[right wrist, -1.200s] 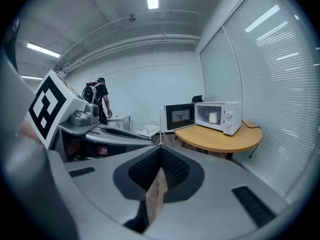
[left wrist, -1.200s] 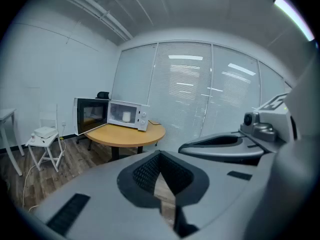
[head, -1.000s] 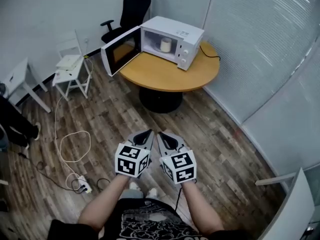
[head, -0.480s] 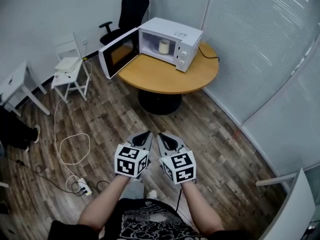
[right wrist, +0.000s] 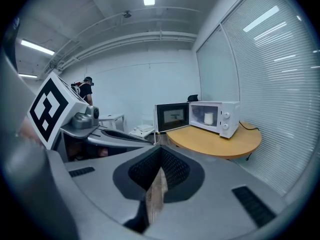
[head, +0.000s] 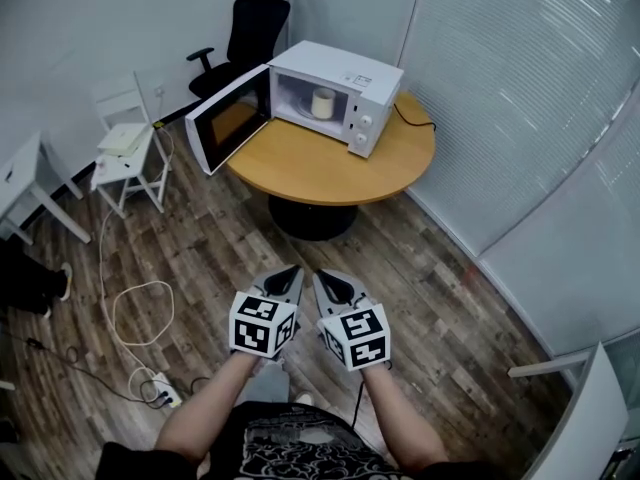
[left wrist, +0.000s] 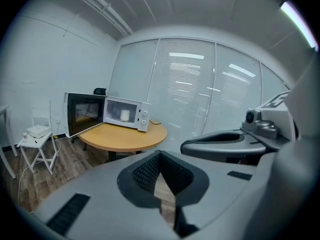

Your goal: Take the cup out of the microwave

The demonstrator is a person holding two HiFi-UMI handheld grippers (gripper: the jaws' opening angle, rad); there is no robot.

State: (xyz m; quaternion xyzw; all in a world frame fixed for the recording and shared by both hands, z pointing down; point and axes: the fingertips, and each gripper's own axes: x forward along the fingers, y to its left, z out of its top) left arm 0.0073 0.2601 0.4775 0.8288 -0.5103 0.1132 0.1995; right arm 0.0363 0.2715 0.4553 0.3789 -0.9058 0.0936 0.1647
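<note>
The left claw (head: pixel 291 271) and the right claw (head: pixel 327 278) were each pressed together, pinching nothing, and sat side by side pointing ahead and slightly down. Over the last second the round table (head: pixel 320 168) and the microwave (head: pixel 352 76) had drawn somewhat nearer: the person was walking up. The cup (head: pixel 323 102) stood inside the microwave, well ahead of both claws, its door (head: pixel 228 120) swung open to the left. The reach was probably yet to begin, and the jaws would need to spread first.

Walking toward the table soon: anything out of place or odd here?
A white cable lies in loose loops on the floor by a power strip. The microwave door hangs open past the table's edge, cup inside.
</note>
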